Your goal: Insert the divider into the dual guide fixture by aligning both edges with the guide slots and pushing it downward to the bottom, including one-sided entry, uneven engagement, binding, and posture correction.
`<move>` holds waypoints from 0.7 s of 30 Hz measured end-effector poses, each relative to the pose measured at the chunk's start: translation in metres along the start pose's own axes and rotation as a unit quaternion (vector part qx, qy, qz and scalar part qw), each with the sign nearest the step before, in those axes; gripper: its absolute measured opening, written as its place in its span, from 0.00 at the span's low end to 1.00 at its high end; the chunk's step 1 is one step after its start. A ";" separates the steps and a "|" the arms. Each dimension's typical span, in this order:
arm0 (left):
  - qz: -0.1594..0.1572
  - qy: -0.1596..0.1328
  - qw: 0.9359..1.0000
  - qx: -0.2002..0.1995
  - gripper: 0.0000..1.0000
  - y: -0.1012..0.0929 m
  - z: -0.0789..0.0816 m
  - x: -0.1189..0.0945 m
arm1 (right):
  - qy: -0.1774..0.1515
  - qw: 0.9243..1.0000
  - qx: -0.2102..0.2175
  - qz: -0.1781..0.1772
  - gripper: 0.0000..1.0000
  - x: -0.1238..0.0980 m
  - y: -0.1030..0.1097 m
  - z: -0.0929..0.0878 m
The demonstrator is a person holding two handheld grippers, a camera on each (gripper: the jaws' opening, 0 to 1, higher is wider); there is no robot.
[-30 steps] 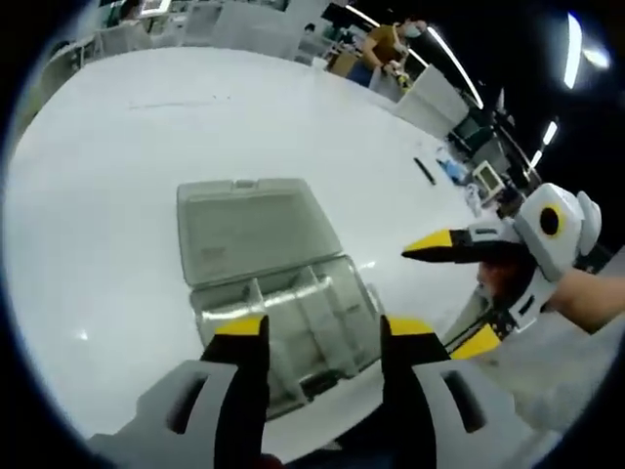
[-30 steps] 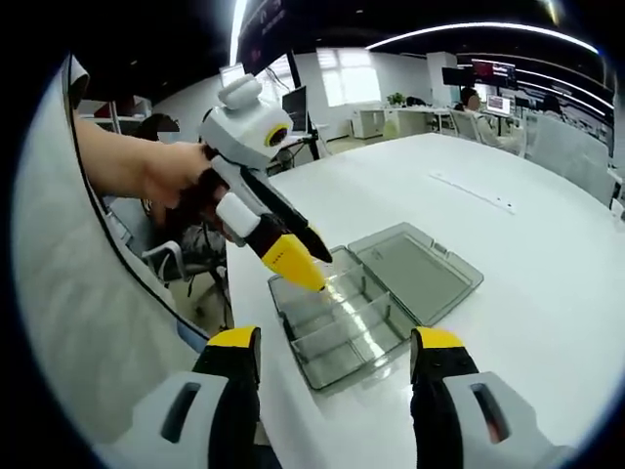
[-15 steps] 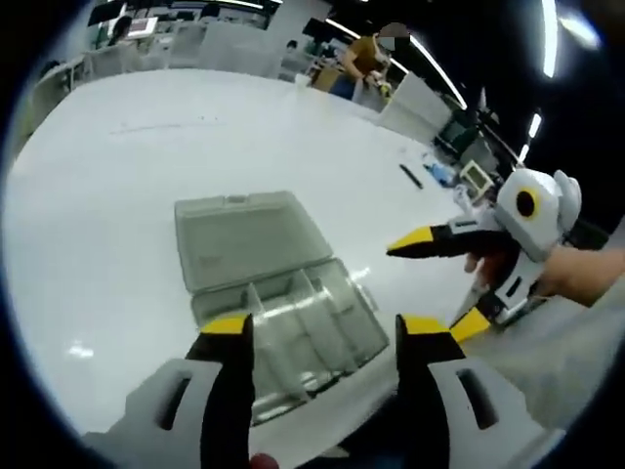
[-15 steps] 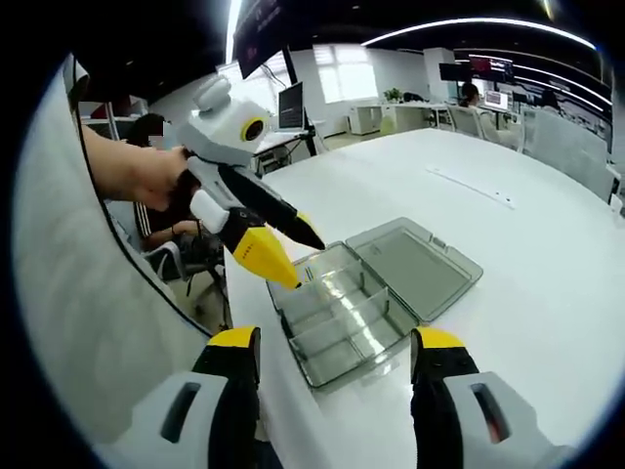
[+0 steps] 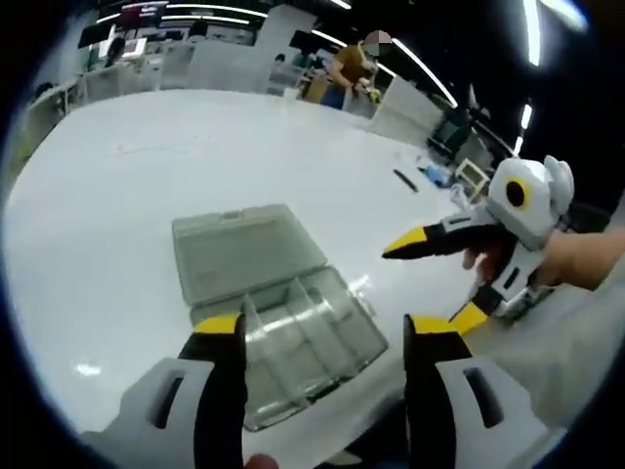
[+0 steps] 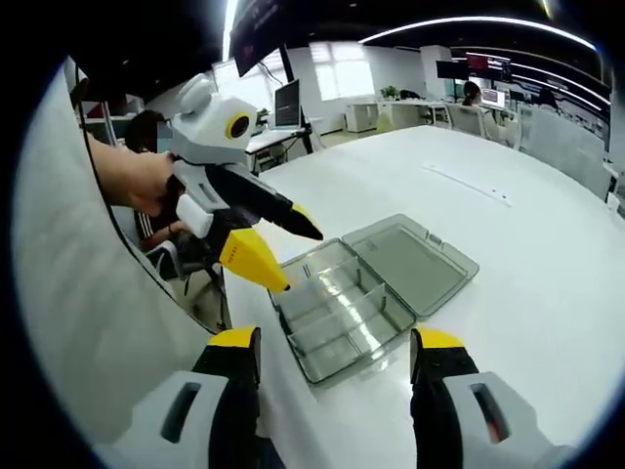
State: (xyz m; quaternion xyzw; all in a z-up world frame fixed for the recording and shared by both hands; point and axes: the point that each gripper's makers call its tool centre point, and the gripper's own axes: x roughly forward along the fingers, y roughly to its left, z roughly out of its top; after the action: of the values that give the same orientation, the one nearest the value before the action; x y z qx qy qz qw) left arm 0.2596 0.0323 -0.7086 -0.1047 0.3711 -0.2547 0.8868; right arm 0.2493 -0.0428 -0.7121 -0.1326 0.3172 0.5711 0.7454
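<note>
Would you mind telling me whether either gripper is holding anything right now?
Nothing is held: the left gripper and right gripper are open, apart from the clear plastic compartment box.

- No text, label, brand or number can be read in the left gripper view or the right gripper view
- The far monitor screens (image 6: 485,68) glow, their content too small and blurred to make out
</note>
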 end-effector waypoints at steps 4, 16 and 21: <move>0.005 -0.004 1.000 0.014 0.70 -0.001 -0.001 0.000 | 0.000 1.000 0.002 -0.005 0.59 -0.005 -0.003 -0.002; 0.006 -0.024 0.999 0.026 0.76 -0.002 0.002 -0.003 | 0.000 1.000 0.007 -0.019 0.59 -0.017 -0.008 -0.006; 0.005 -0.027 0.999 0.031 0.77 -0.003 0.002 -0.004 | -0.001 1.000 0.008 -0.024 0.59 -0.022 -0.010 -0.007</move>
State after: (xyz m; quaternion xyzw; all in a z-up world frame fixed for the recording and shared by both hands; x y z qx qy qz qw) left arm 0.2575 0.0319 -0.7037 -0.0826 0.3394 -0.2588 0.9006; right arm 0.2529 -0.0664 -0.7053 -0.1332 0.3178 0.5505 0.7604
